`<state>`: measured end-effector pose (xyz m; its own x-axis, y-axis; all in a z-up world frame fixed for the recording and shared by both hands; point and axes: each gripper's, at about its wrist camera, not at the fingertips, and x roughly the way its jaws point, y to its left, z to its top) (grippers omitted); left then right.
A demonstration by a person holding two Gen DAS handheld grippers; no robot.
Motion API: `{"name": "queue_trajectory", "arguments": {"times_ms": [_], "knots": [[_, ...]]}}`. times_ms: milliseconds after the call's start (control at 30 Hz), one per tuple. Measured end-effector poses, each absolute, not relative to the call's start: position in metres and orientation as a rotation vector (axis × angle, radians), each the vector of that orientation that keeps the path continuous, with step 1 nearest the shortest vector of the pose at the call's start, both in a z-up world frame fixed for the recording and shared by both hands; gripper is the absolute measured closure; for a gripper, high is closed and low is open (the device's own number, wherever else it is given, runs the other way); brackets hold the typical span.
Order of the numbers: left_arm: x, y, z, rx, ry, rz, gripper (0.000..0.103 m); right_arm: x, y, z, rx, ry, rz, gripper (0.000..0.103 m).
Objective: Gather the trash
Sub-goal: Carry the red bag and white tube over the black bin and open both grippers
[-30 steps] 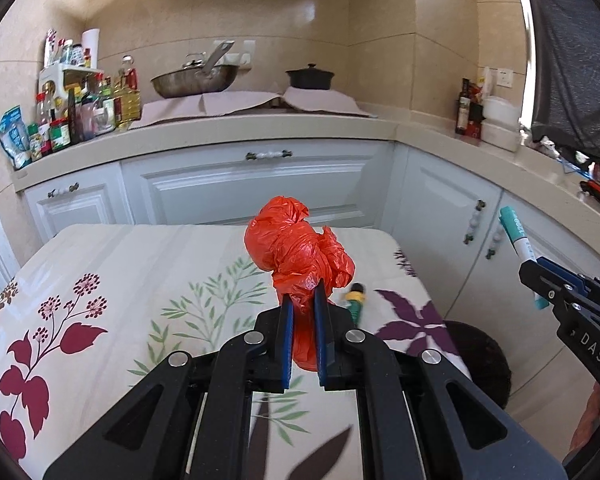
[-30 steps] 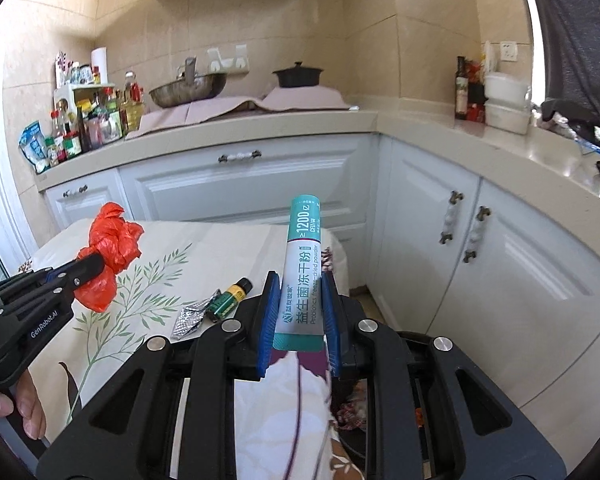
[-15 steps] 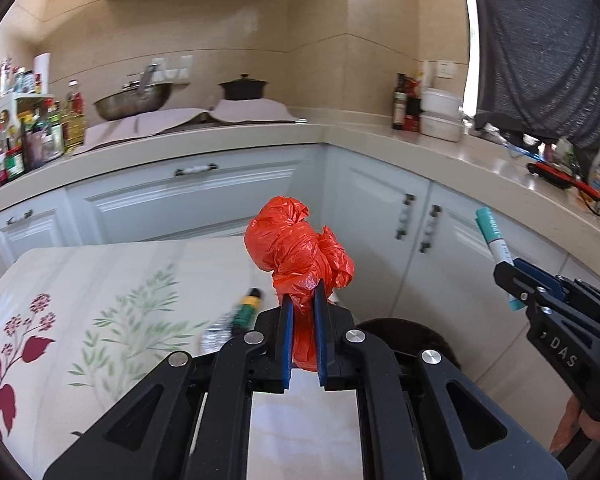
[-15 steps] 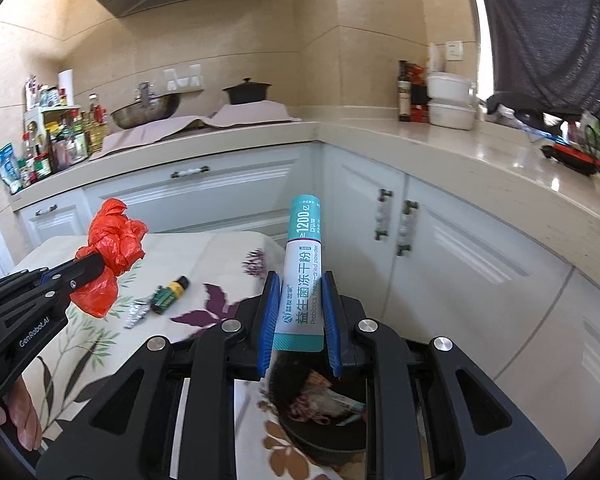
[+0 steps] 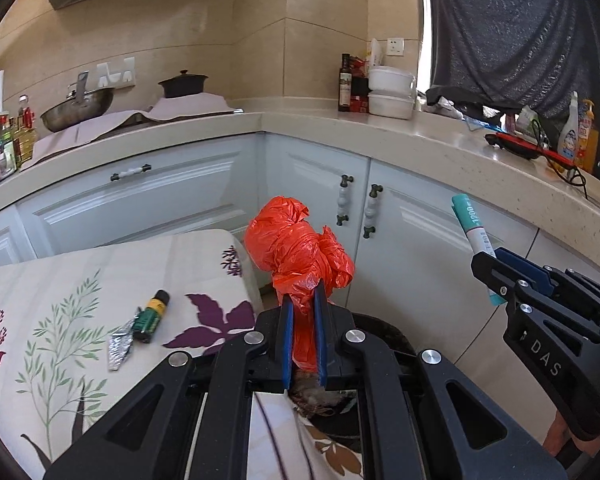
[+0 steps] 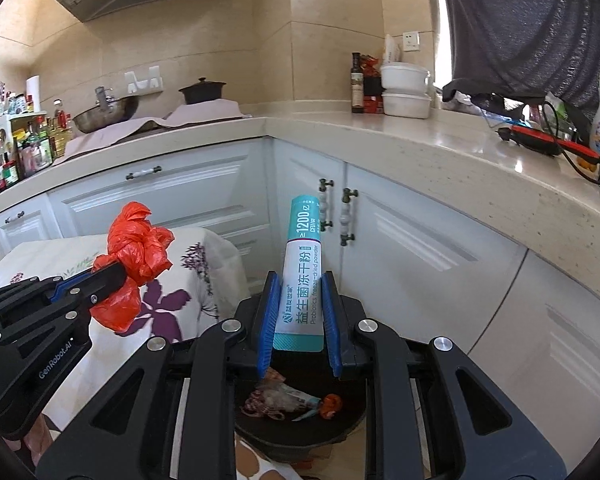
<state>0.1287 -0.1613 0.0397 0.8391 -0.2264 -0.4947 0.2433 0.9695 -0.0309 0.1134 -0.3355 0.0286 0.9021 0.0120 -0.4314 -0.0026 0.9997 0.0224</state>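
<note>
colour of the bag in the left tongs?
Orange-red plastic bag; clearest in the left wrist view.

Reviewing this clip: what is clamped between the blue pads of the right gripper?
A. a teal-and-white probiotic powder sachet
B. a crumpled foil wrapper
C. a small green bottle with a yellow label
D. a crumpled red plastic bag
A: in the right wrist view the teal-and-white probiotic powder sachet stands between the closed pads of the right gripper, above the dark trash bin.
</note>
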Motion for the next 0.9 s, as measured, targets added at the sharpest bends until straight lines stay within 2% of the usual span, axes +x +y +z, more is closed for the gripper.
{"name": "queue_trajectory", "arguments": {"times_ms": [900], "knots": [[0.173, -0.205, 0.0, 0.076, 0.589, -0.231, 0.093, 0.157, -0.366, -0.017, 0.059, 0.507, -0.026, 0.082]]}}
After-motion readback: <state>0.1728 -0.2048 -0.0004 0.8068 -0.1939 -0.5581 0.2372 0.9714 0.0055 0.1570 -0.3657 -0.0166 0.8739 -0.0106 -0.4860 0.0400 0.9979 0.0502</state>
